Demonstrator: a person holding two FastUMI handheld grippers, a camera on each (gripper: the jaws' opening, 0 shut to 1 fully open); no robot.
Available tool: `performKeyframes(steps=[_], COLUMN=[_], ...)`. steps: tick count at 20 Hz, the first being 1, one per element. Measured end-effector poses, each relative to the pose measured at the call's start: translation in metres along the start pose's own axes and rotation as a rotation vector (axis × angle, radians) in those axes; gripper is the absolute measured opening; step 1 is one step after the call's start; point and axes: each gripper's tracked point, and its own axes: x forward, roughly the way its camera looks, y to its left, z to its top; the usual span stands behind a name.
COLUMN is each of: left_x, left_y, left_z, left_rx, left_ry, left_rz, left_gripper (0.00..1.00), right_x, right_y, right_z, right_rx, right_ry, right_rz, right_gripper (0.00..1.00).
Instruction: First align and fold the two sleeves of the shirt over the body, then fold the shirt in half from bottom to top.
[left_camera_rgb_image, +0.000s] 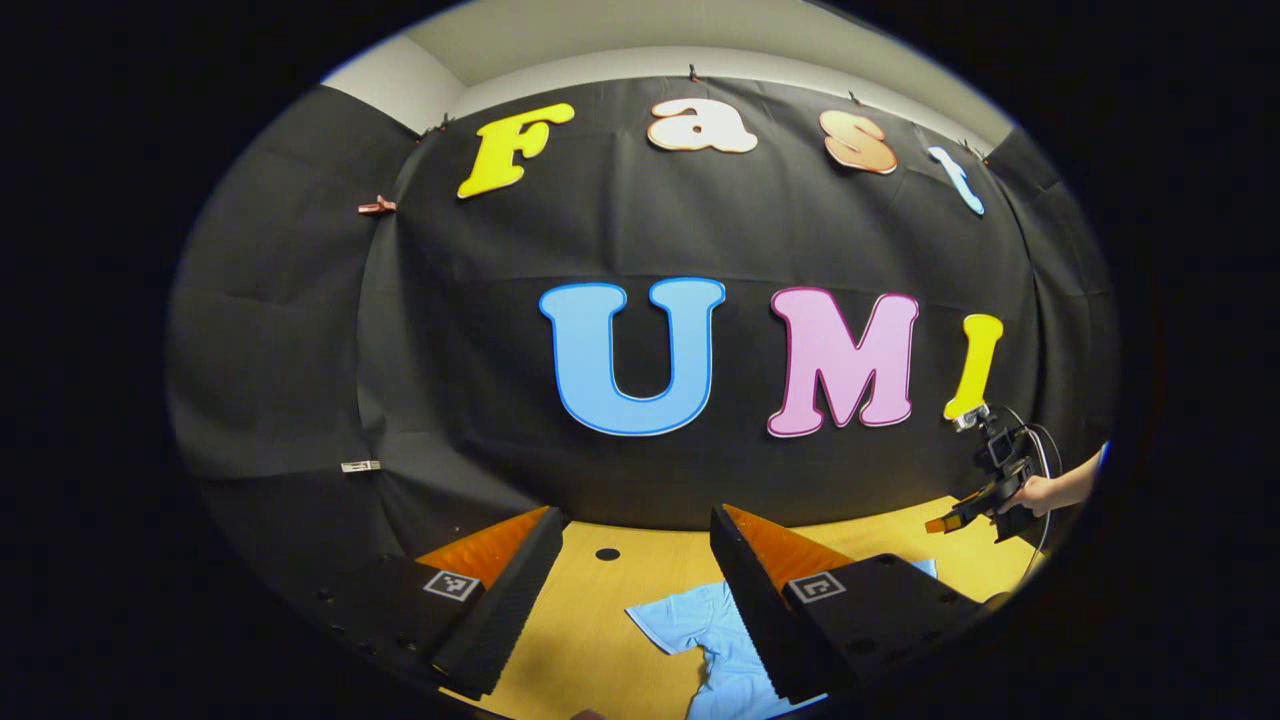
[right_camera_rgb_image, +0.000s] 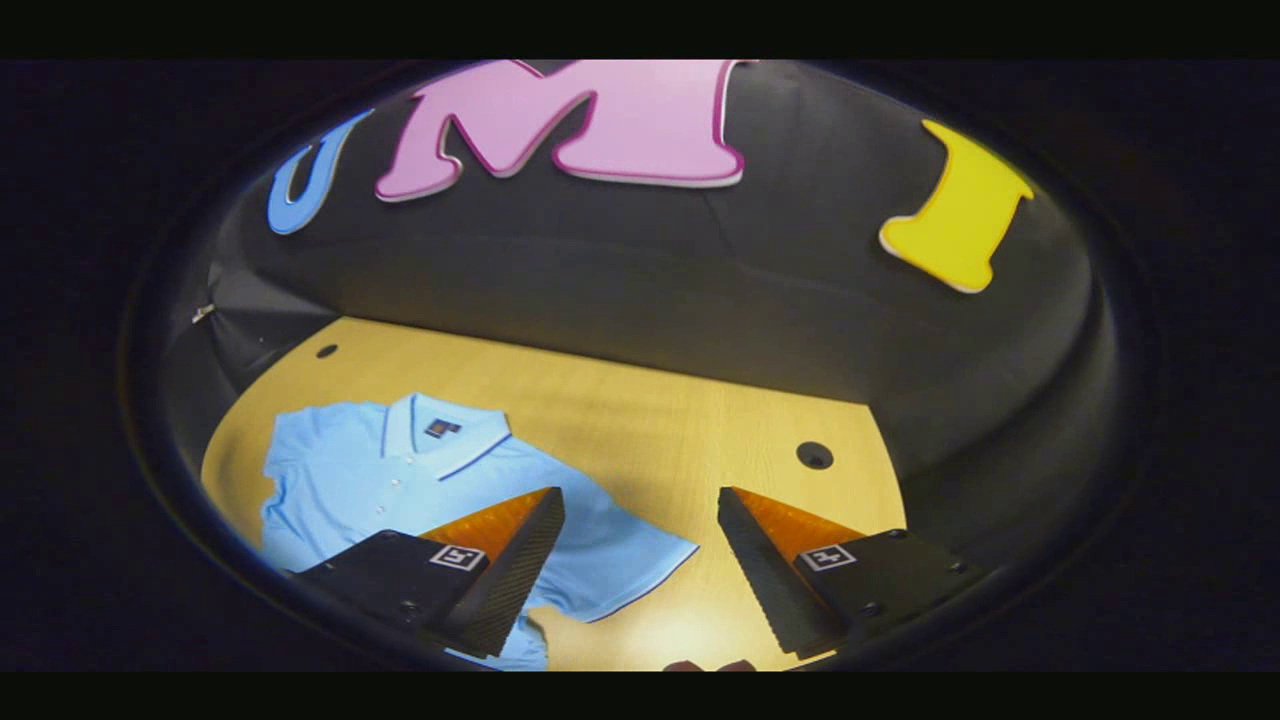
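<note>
Hovering over light-blue short-sleeved polo shirt (right_camera_rgb_image: 400, 480) lying flat on wooden table (right_camera_rgb_image: 640, 420): left gripper (left_camera_rgb_image: 635, 525), right gripper (right_camera_rgb_image: 640, 500), jaws apart, gripping nothing.

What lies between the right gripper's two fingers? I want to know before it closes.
In the right gripper view, the open right gripper has bare wooden table in its gap, plus the tip of the shirt sleeve.

Both views are evenly lit from overhead; the booth wall is rendered dim and matte, while the wooden surface (right_camera_rgb_image: 640, 420) is shown bright, with a soft glare patch near the lower edge of the right gripper view; strong fisheye curvature is seen toward the rims; the shirt (right_camera_rgb_image: 400, 470) is rendered slightly soft; faint shadows are cast beneath its sleeve edges.
</note>
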Motion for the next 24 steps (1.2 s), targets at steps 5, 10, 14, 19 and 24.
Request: performKeyframes(steps=[5,10,14,19,24], left_x=[0.032,0.052,0.053,0.049,0.044], left_y=[-0.019,-0.050,-0.077,-0.083,-0.049], left_z=[-0.002,-0.021,-0.024,-0.021,-0.024], left_rx=[0.041,0.038,0.050,0.046,-0.006], left_ry=[0.027,0.084,0.087,0.069,0.065], left_rz=[0.013,0.005,-0.032,-0.099,-0.085], left_gripper=[0.96,0.95,0.95,0.98,0.98], right_x=[0.055,0.072,0.071,0.066,0.026], right_y=[-0.014,-0.006,-0.002,0.010,0.042], right_z=[-0.062,-0.097,-0.096,-0.092,-0.028], right_rx=[0.067,0.117,0.137,0.121,0.158], right_ry=[0.175,0.284,0.293,0.285,0.157], right_rz=[0.008,0.062,0.064,0.049,0.099], right_gripper=[0.96,0.98,0.57,0.07,0.07])
